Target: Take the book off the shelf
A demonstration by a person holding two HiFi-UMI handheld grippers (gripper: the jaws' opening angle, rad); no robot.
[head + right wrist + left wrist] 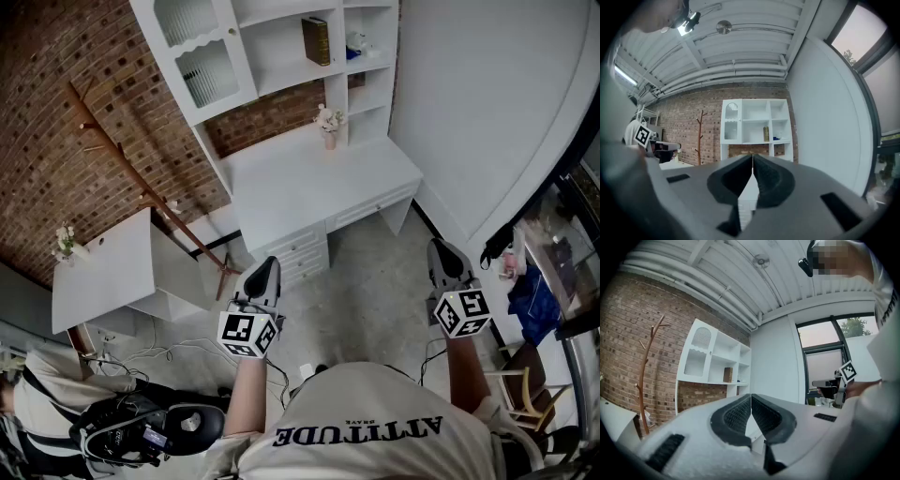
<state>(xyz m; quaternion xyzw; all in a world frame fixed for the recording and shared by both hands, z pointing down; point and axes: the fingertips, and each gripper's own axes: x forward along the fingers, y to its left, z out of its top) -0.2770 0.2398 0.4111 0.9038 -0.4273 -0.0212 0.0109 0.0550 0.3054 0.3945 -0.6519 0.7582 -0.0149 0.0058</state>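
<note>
Book: stands upright in the centre column of the white shelf unit, close to that compartment's right divider. A small blue item sits in the neighbouring compartment on the right. The shelf unit rests on a white desk set against the brick wall. A small vase of flowers stands on the desk below the book.

Left gripper: jaws pressed together, nothing between the pads.

Right gripper: jaws pressed together, likewise empty.

Both grippers are held level in front of the person, well apart from the shelf unit and from each other.

View differences:
- Head view: the only view that shows both grippers from above, together with the desk top and the floor between the person and the desk.
- Left gripper view: shows the shelf unit obliquely, with the book small above the jaw tips. It adds a window and the right gripper at the right side.
- Right gripper view: faces the shelf unit nearly square on, with the book just above the jaw tips. A wooden coat stand stands left of the unit, and the left gripper shows at the left edge.
- Both gripper views show the ceiling.
</note>
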